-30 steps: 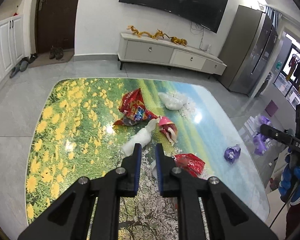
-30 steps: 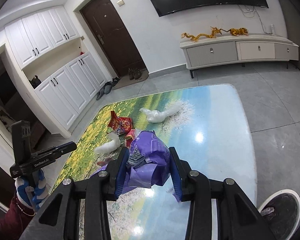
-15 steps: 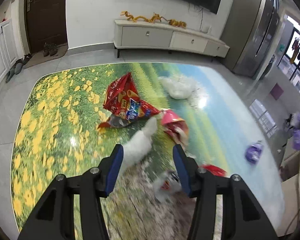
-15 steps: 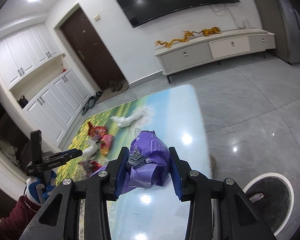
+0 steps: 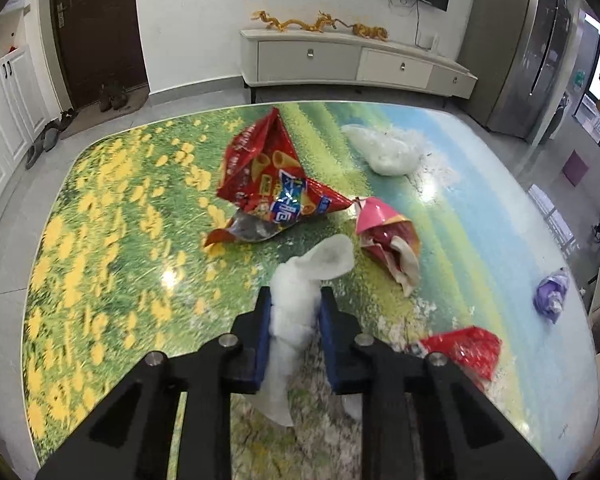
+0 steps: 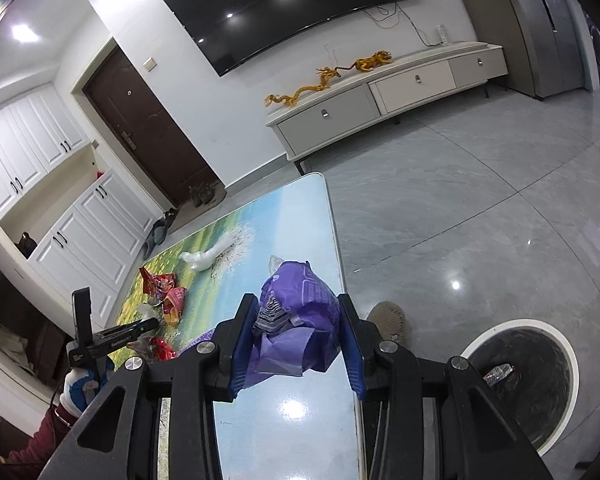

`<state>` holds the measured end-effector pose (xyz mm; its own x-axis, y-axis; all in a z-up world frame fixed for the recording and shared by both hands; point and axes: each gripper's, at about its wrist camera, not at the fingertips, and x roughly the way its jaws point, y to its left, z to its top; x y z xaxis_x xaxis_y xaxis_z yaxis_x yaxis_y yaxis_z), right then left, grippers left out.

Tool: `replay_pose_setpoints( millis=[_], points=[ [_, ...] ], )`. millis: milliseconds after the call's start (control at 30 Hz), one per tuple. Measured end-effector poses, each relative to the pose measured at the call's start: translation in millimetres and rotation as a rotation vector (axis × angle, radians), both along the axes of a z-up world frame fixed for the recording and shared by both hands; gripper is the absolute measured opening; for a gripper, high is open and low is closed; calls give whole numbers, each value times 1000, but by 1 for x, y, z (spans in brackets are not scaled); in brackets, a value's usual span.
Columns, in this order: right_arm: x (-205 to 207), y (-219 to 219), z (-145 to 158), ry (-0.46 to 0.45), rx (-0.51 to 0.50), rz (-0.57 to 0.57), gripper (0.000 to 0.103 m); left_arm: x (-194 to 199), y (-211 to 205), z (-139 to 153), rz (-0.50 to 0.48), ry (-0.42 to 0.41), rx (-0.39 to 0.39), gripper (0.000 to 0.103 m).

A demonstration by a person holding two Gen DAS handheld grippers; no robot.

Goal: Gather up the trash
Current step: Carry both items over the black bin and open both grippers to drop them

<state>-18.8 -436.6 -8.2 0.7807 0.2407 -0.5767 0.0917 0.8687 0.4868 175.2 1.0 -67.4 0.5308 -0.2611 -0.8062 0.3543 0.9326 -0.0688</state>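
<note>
Since the earlier frames, the left gripper point(image 5: 293, 300) has been lowered toward the flower-print table point(image 5: 112, 240) and brought around the crumpled white tissue point(image 5: 300, 300), which earlier lay ahead of its fingertips; the jaws, spread wide half a second ago, are closing, and the tissue is now pinched between the blue pads in the lower centre of the left wrist view, its upper end sticking out above the fingertips and its lower end trailing below them. This is judged to be the grasp of the next piece of trash, with the lift yet to come. Meanwhile the right gripper point(image 6: 298, 328) has been swung away from the middle of the table toward its right edge, so that the round black bin point(image 6: 536, 376) on the floor is now seen at the lower right of the right wrist view. Its jaws are held closed on the purple wrapper point(image 6: 300, 320), which fills the gap between the pads at the lower centre of that view, above the table edge and not yet above the bin. The drop into the bin appears to be the next step for that hand. Left on the table are the large red snack bag point(image 5: 268, 184) at centre, the pink wrapper point(image 5: 388, 240) to its right, a clear plastic bag point(image 5: 384, 152) above, a small red wrapper point(image 5: 460, 348) at lower right and a small purple wrapper point(image 5: 552, 292) at far right.
</note>
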Motion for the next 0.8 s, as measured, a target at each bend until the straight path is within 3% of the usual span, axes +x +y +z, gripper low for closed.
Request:
replay_pose_setpoints(
  millis=[267, 400, 567, 800],
  points=[
    [-25, -6, 7, -28, 9, -32, 37, -38, 20, 46, 21, -78, -39, 21],
    [-41, -11, 13, -39, -6, -62, 37, -57, 10, 70, -12, -115, -62, 21],
    [-56, -22, 18, -27, -57, -98, 37, -80, -29, 97, -106, -133, -113, 21],
    [-72, -44, 14, 33, -192, -164, 39, -106, -124, 117, -288, -89, -200, 21]
  ],
)
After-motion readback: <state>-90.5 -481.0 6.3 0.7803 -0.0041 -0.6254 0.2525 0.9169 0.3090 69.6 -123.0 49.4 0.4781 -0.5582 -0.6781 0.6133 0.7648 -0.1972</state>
